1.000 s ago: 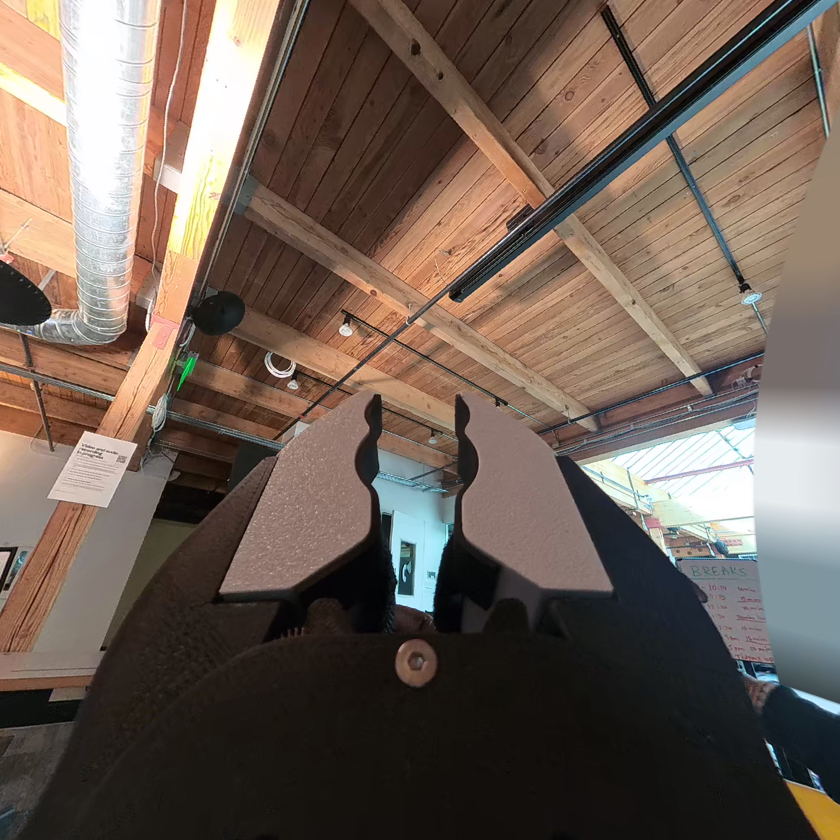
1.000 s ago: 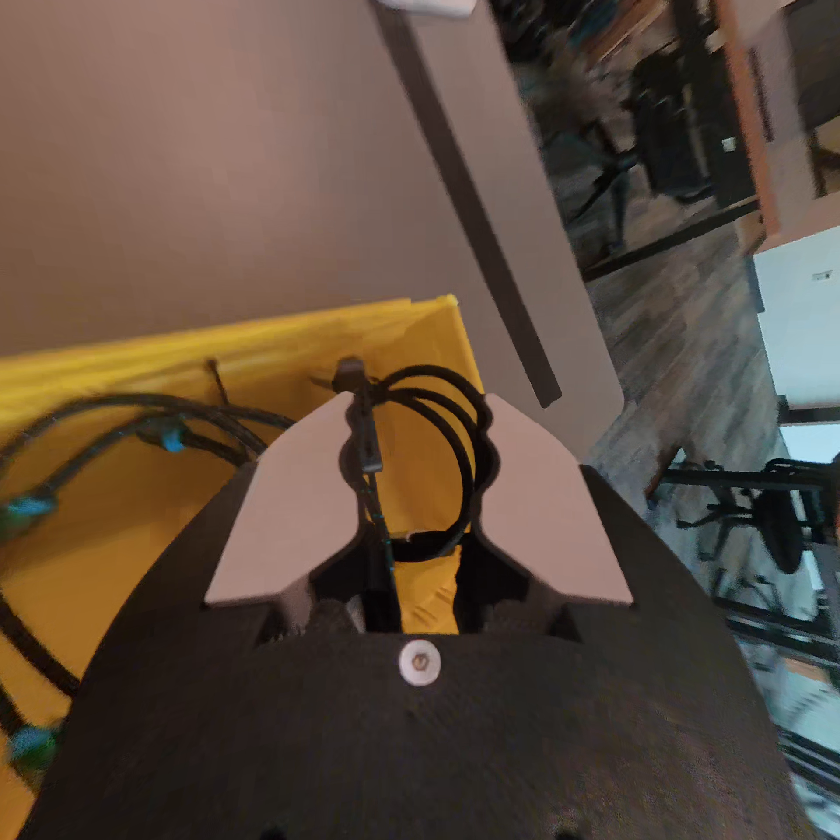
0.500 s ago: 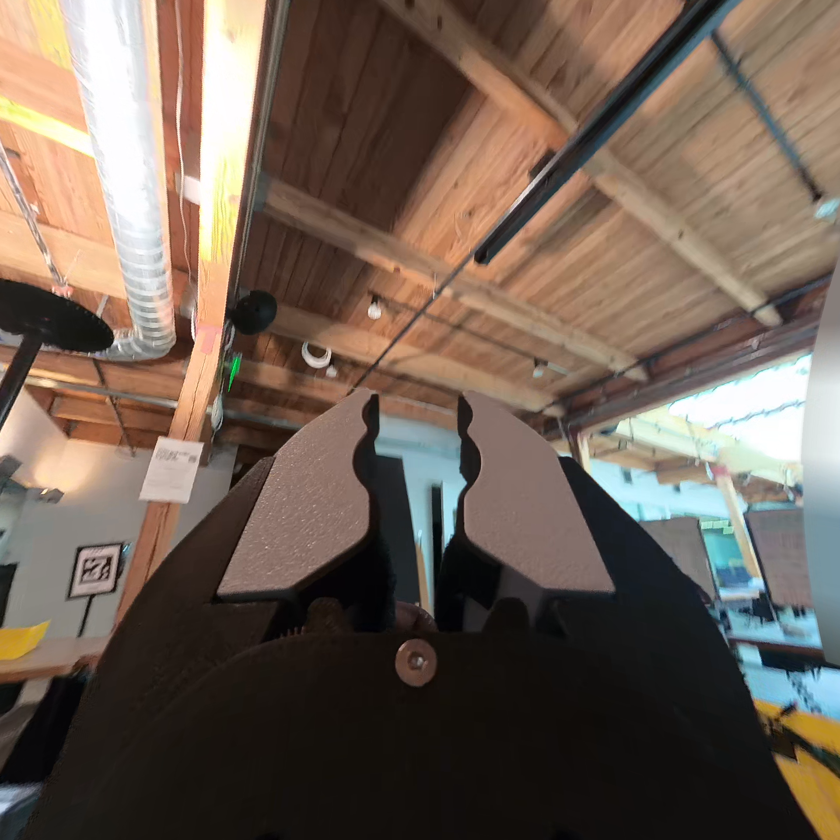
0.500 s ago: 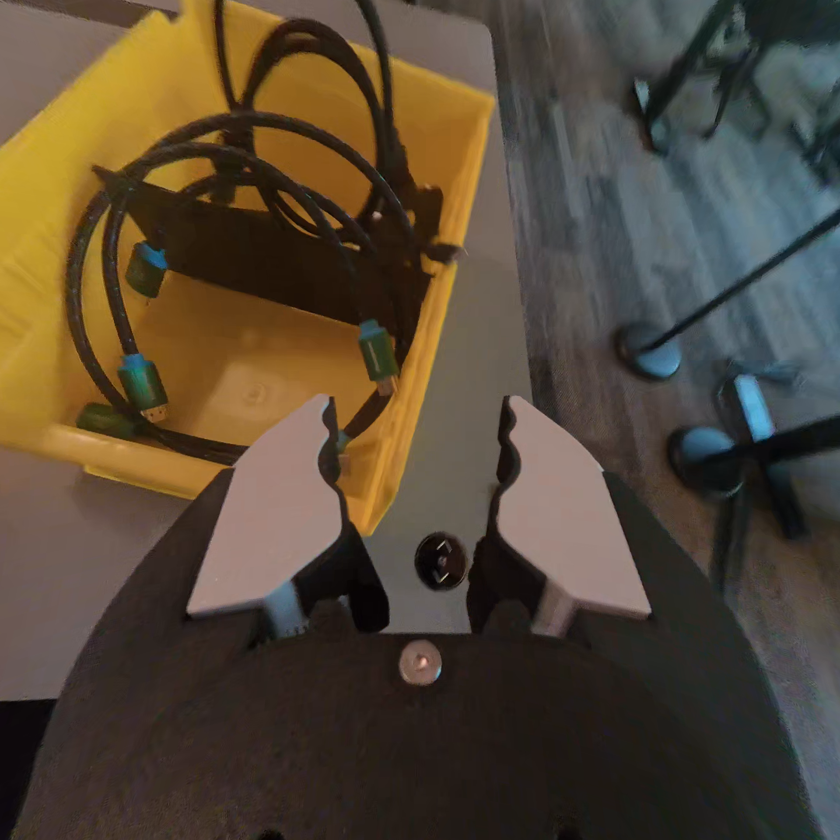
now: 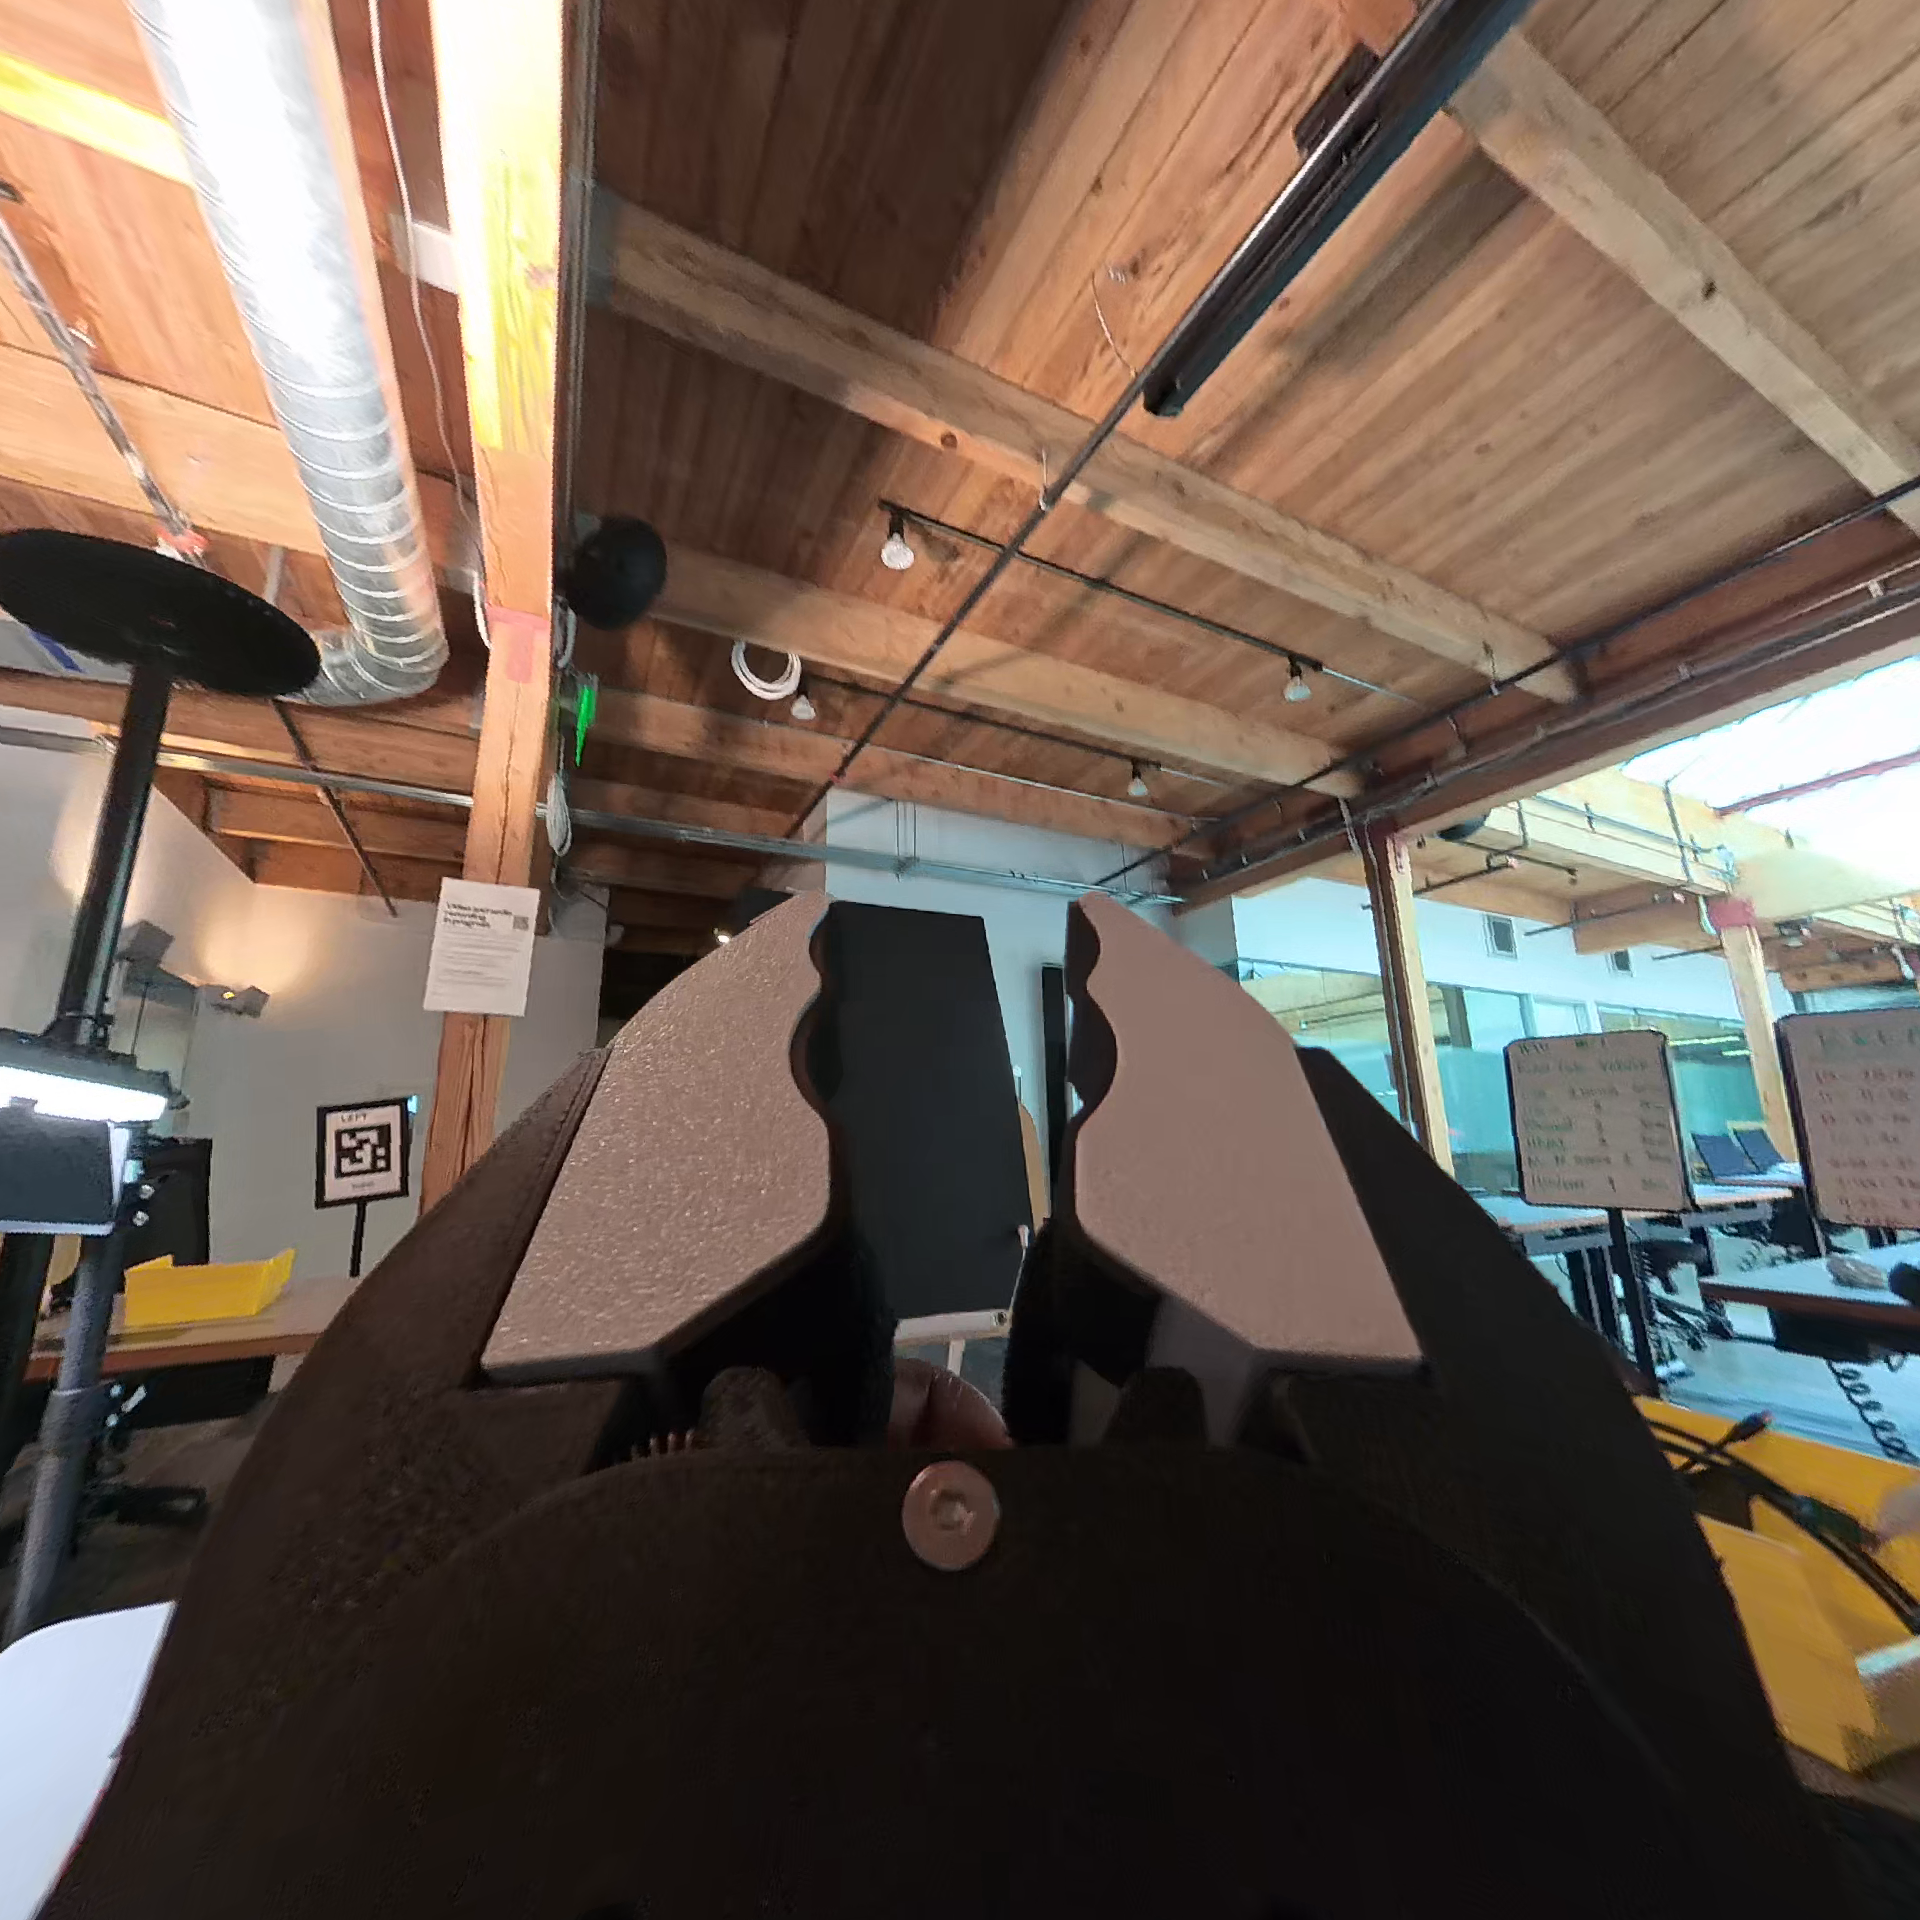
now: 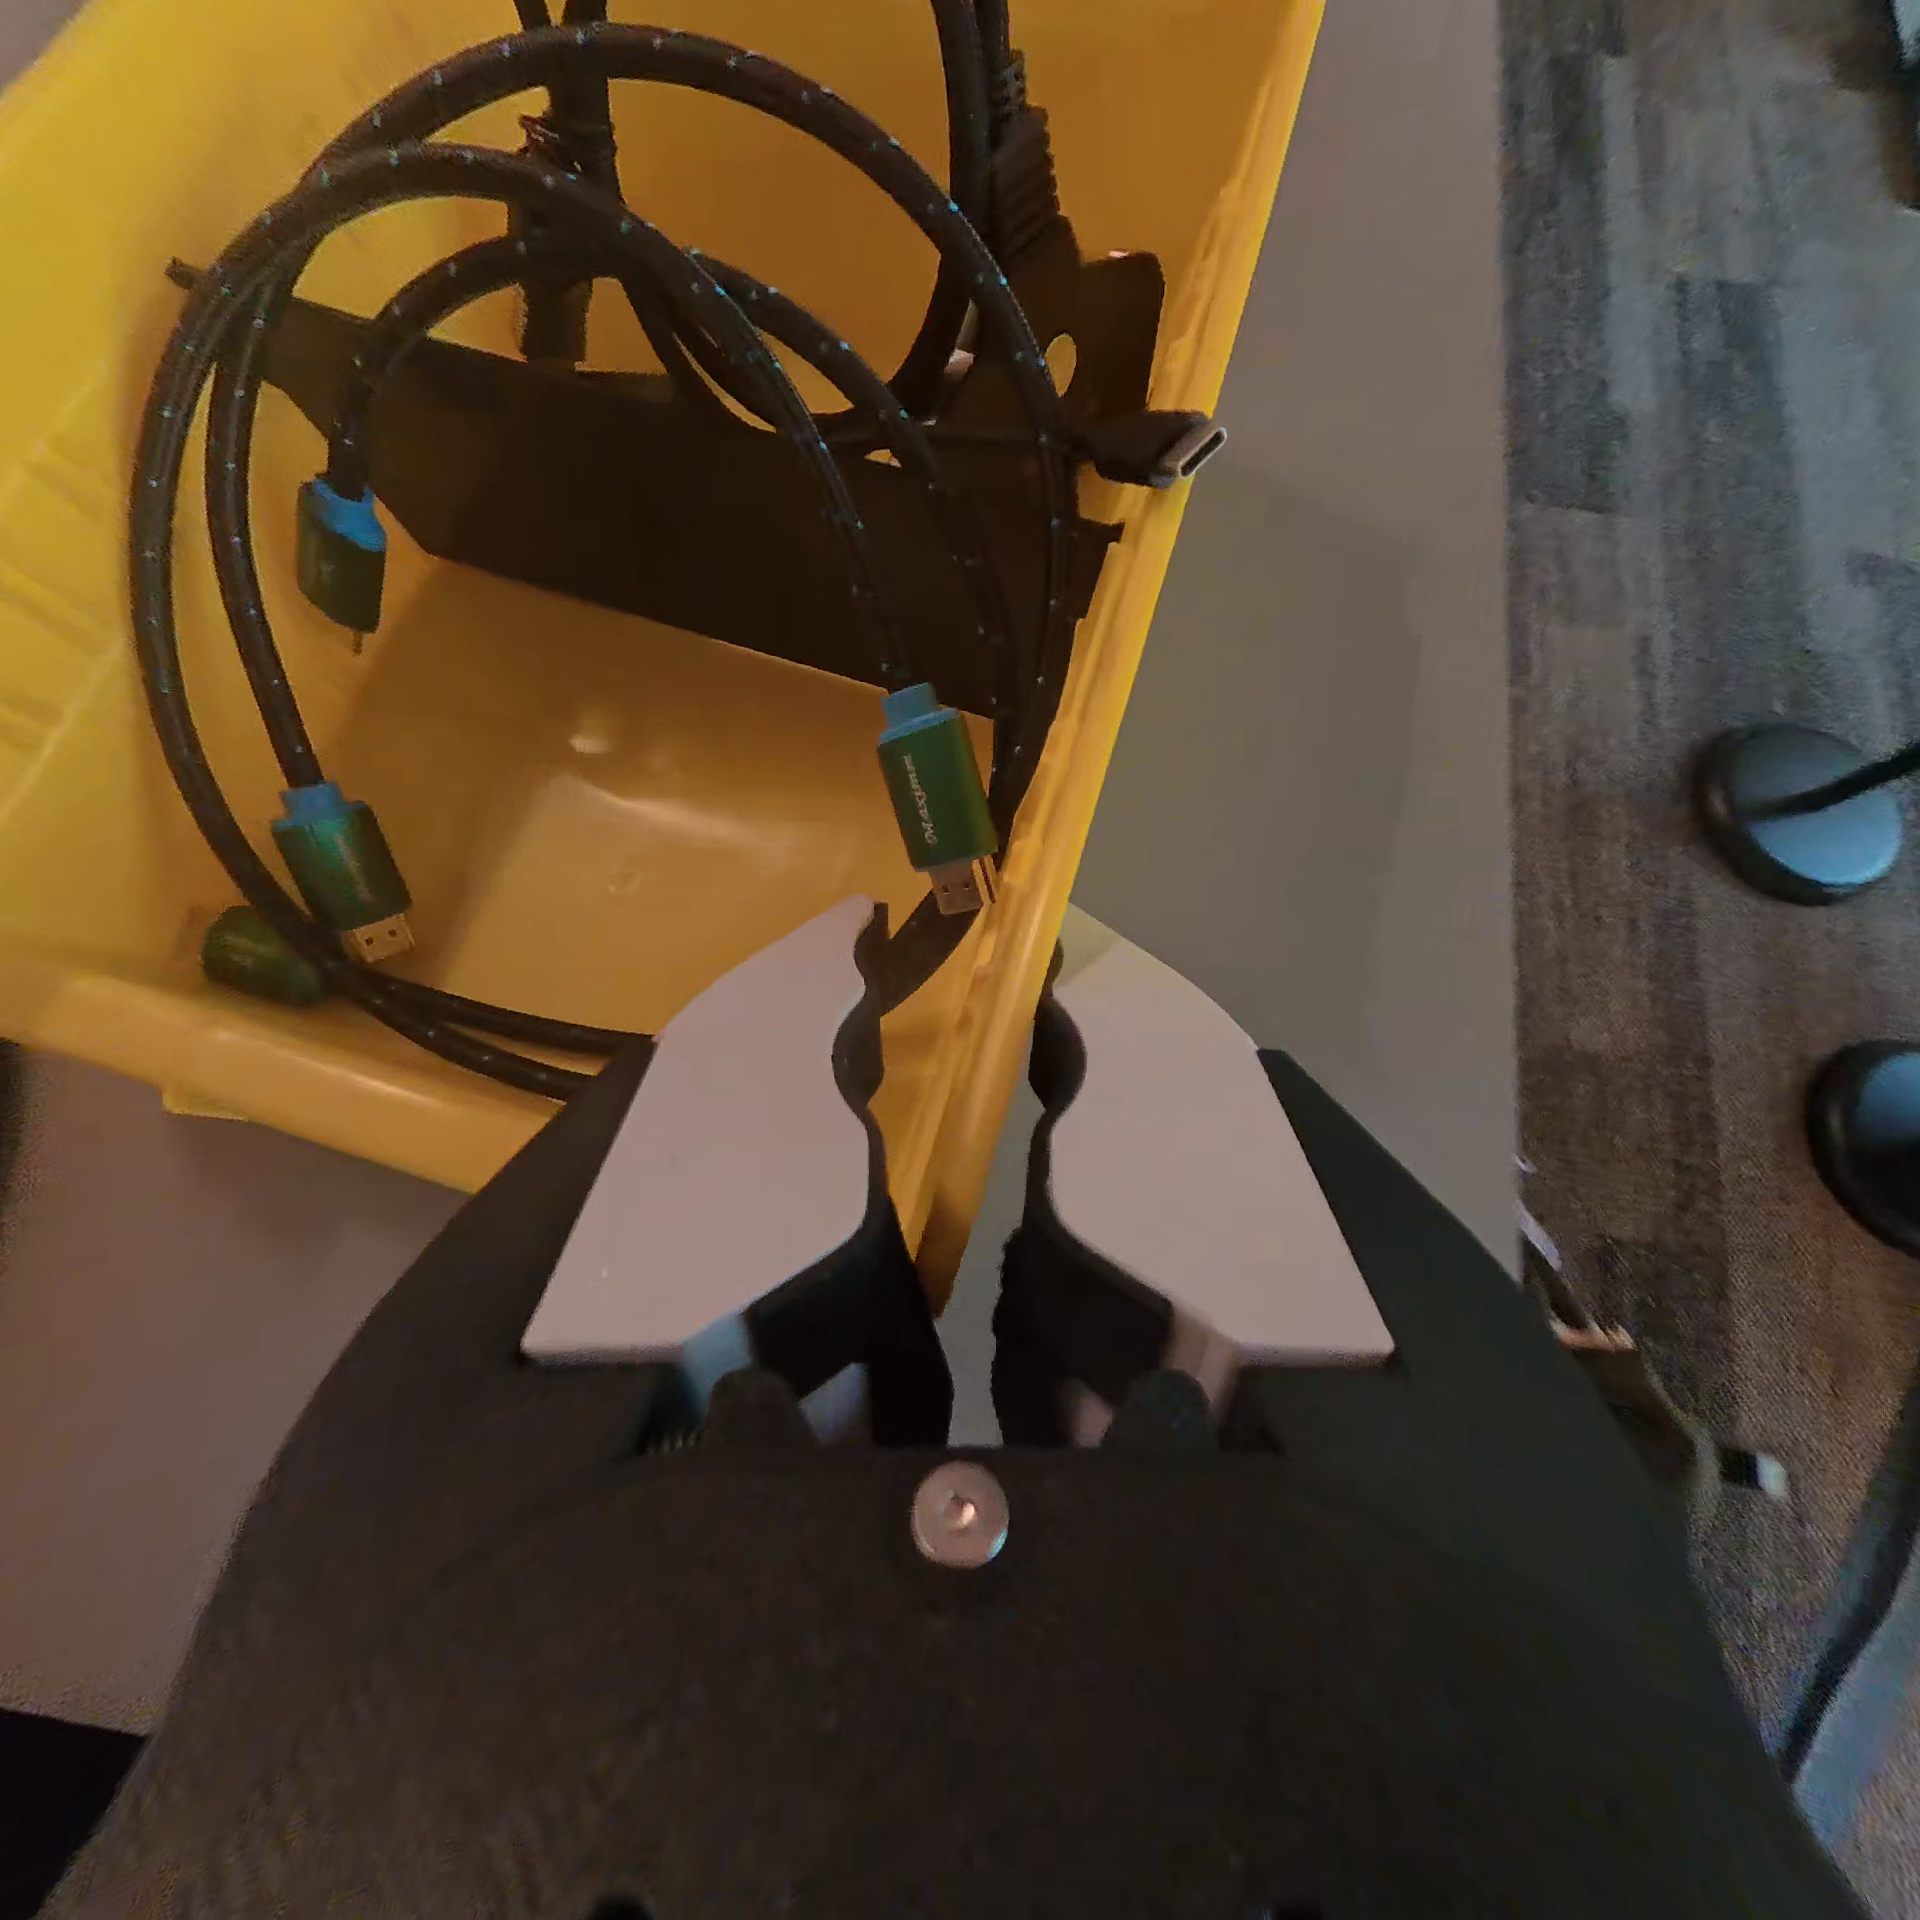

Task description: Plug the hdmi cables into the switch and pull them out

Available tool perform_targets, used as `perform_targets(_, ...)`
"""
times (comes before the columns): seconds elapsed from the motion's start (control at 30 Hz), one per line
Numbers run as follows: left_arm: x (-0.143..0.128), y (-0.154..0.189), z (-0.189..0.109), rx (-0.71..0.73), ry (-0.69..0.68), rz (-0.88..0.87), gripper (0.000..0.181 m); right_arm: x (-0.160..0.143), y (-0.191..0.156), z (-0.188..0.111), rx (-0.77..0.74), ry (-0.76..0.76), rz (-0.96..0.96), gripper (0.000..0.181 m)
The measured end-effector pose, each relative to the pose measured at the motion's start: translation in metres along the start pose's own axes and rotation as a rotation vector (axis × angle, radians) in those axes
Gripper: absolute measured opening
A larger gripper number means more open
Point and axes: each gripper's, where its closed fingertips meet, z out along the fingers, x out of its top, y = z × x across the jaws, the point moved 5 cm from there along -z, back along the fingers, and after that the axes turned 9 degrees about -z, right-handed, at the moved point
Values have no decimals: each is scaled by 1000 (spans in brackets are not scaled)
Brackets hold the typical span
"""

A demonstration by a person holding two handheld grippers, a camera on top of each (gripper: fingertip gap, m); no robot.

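- The left gripper (image 5: 945, 966) is tipped upward, pointed at the wooden ceiling (image 5: 1039, 312) and a dark panel across the room; a moderate gap is kept between its fingers and nothing is held.
- The right gripper (image 6: 961, 961) is angled down over the near right corner of the yellow bin (image 6: 1174, 582). Its fingers are parted a bit, with the bin's right wall seen running up through the gap. Whether the wall is actually touched can't be told, and nothing looks gripped.
- The black switch (image 6: 644, 520) is seen lying across the back of the bin, with braided black hdmi cables (image 6: 208, 623) looped over and around it.
- Four green plugs can be counted loose in the bin: three with their metal tips hanging toward the front, and one only partly seen at the front wall. One dark plug (image 6: 1169, 447) is poked out over the bin's right rim.
- The bin is parked near the right edge of the grey table (image 6: 1299, 727); bare tabletop is left in a strip beside the bin, and floor with dark round stand bases is seen past the edge.
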Motion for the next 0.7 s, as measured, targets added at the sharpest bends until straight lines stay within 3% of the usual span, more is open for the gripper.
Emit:
perform_targets(0.03, 1, 0, 0, 3, 2, 7, 39, 6, -6, 5, 25, 8, -4, 26)
perform_targets(0.4, 3, 0, -2, 8, 18, 39, 37, 81, -121, 65, 262, 24, -257, 39)
perform_targets(0.7, 9, 1, -5, -5, 49, 20, 37, 126, -252, 100, 388, 188, -404, 48)
